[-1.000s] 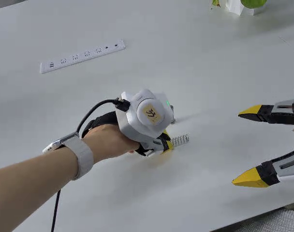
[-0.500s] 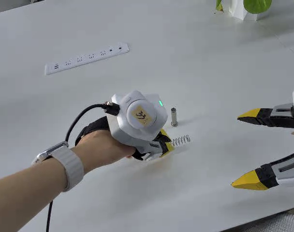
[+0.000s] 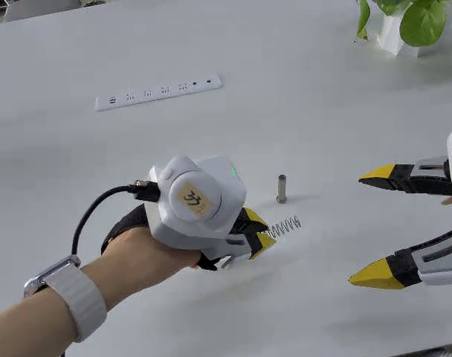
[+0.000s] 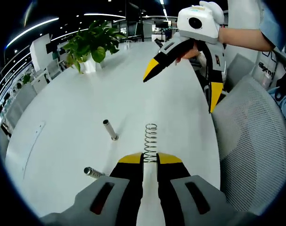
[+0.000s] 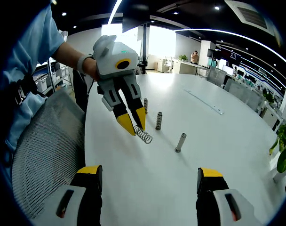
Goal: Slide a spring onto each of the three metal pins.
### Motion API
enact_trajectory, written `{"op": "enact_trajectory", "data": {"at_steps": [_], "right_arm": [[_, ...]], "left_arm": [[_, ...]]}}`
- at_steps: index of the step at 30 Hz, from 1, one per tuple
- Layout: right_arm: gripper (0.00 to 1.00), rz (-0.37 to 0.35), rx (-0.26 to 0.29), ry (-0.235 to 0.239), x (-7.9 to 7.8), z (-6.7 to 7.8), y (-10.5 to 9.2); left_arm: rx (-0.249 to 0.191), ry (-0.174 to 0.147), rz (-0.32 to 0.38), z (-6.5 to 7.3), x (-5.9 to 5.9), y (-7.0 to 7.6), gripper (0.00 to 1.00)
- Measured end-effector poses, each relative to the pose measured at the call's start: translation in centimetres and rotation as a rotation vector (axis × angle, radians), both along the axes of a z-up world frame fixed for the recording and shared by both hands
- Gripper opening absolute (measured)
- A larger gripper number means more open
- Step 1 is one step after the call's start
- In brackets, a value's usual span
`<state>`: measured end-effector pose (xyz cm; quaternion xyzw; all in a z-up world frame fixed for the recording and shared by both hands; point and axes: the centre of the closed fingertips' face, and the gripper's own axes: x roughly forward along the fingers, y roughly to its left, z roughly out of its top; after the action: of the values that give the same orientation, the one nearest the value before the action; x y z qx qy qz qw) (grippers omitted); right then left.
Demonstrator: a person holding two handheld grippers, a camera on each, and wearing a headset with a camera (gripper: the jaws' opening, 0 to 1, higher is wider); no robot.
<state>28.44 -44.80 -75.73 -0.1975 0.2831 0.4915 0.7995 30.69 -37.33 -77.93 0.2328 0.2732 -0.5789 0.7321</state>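
Loosely coiled wire spring [image 4: 150, 139] (left tool [image 4: 150, 159])

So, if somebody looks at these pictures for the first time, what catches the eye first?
Most likely the left gripper near the middle of the white table, its yellow-tipped jaws shut on one end of a small spring, with a bare upright pin standing just beyond it. Next, the right gripper at the right edge, its jaws wide open and holding nothing.
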Motion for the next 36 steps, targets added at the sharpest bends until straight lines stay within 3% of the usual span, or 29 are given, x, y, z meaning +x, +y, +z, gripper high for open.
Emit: {"op": "enact_trajectory", "data": {"at_steps": [7, 12, 15, 23, 36], "right_arm": [[0.78, 0.096, -0.047, -0.018, -0.2, 1.0, 1.5], [0.75, 0.158, -0.038, -0.023, -0.4, 1.9, 3.4], [0.70, 0.209, -0.031, -0.003, -0.8, 2.2, 4.6], [0.60, 0.328, -0.064, 0.012, -1.3, 1.9, 6.9], [0.41, 0.442, -0.042, 0.026, -1.7, 2.4, 11.2]], "left_arm": [[-0.054, -0.017, 0.049, 1.4, -0.8, 1.3, 0.07], [-0.079, -0.025, 0.066, 2.1, -1.7, 2.3, 0.07], [-0.107, -0.019, 0.041, 2.4, -2.6, 2.6, 0.07], [-0.123, -0.028, 0.064, 2.9, -3.2, 4.4, 0.07], [-0.143, -0.030, 0.069, 3.3, -4.2, 6.4, 0.07]]}}
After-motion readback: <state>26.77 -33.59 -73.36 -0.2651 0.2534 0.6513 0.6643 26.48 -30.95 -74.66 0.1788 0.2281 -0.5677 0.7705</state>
